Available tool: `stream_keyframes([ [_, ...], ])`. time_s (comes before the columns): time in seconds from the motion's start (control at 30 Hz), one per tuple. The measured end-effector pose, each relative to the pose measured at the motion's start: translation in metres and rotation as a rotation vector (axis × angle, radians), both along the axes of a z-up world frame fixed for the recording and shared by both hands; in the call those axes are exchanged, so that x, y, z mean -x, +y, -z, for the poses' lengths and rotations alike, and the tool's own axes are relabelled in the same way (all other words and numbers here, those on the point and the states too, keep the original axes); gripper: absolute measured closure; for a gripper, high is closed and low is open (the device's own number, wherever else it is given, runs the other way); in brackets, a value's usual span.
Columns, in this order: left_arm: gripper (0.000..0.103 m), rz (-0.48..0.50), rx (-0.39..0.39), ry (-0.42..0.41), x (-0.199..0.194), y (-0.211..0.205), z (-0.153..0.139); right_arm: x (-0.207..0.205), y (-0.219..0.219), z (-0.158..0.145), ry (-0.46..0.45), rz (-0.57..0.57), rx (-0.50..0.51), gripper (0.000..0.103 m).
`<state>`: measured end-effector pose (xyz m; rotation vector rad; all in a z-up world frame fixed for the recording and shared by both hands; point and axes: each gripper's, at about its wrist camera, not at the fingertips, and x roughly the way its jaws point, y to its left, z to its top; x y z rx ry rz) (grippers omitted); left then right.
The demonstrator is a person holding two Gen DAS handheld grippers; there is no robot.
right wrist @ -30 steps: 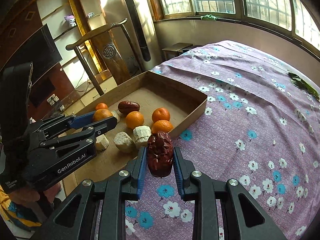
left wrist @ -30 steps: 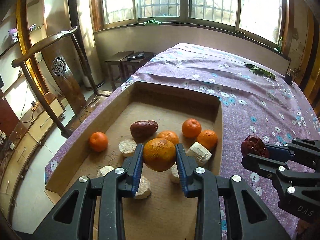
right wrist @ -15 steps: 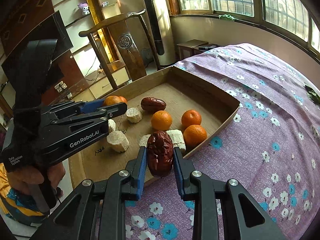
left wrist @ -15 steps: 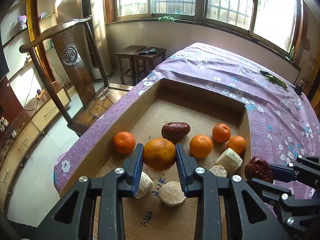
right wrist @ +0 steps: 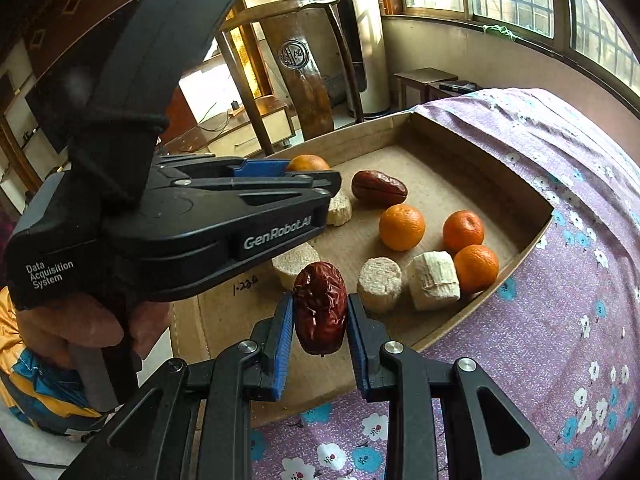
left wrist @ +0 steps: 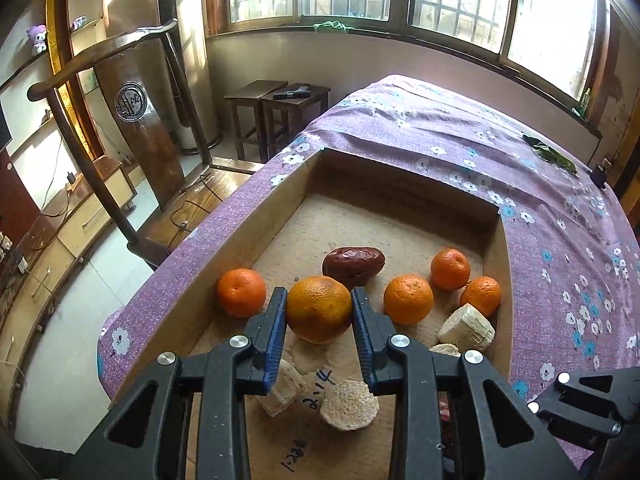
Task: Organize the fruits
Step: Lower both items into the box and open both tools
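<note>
The left gripper (left wrist: 319, 312) is holding an orange (left wrist: 319, 309) between its jaws, pads pressing on both sides, at the middle of the left wrist view, above the box (left wrist: 256, 224) floor. The right gripper (right wrist: 320, 320) is clamping a date (right wrist: 320, 307) upright between narrow jaws, low in the centre of the right wrist view, over the near part of the box.

Inside the box, a second date (left wrist: 353, 262) is lying at centre, one loose orange (left wrist: 241, 292) is sitting to its left, and three more oranges (left wrist: 408, 299) are grouping at the right beside pale cut chunks (left wrist: 465, 328). The box is resting on a bed (left wrist: 560, 200).

To do this step well, each fruit is probably best set beside its own kind: the held date next to the lying one, the held orange among the others. Lowering until the fruit is touching cardboard before loosening the jaws should be keeping round fruit from rolling. The two grippers are working close together, so staggering the placements would be avoiding a clash.
</note>
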<state>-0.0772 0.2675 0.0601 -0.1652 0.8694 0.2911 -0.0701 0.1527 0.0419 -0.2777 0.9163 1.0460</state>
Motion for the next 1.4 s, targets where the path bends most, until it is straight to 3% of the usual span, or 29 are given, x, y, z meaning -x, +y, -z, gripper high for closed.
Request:
stream_keyframes([
  [0.4, 0.072, 0.027, -0.015, 0.025, -0.015, -0.007, 0.006, 0.003, 0.012, 0.019, 0.033, -0.033, 0.023, 0.074],
  [0.9, 0.071, 0.023, -0.032, 0.055, -0.022, -0.008, 0.014, 0.000, 0.017, 0.021, 0.053, -0.031, -0.008, 0.072],
  [0.97, 0.067, 0.020, -0.034, 0.051, -0.022, -0.008, 0.014, -0.001, 0.015, 0.021, 0.066, -0.029, -0.023, 0.070],
  [1.03, 0.051, 0.020, -0.033, 0.041, -0.021, -0.008, 0.012, -0.001, 0.013, 0.019, 0.066, -0.025, -0.026, 0.070],
  [1.1, 0.042, 0.019, -0.032, 0.035, -0.020, -0.009, 0.011, 0.000, 0.011, 0.018, 0.065, -0.024, -0.029, 0.067],
  [1.3, 0.029, 0.008, -0.027, 0.021, -0.017, -0.008, 0.007, -0.001, -0.004, 0.010, 0.058, 0.003, -0.048, 0.062],
  [1.4, 0.021, -0.012, -0.029, -0.004, -0.012, -0.008, 0.002, -0.001, -0.015, 0.004, 0.049, 0.019, -0.054, 0.052],
])
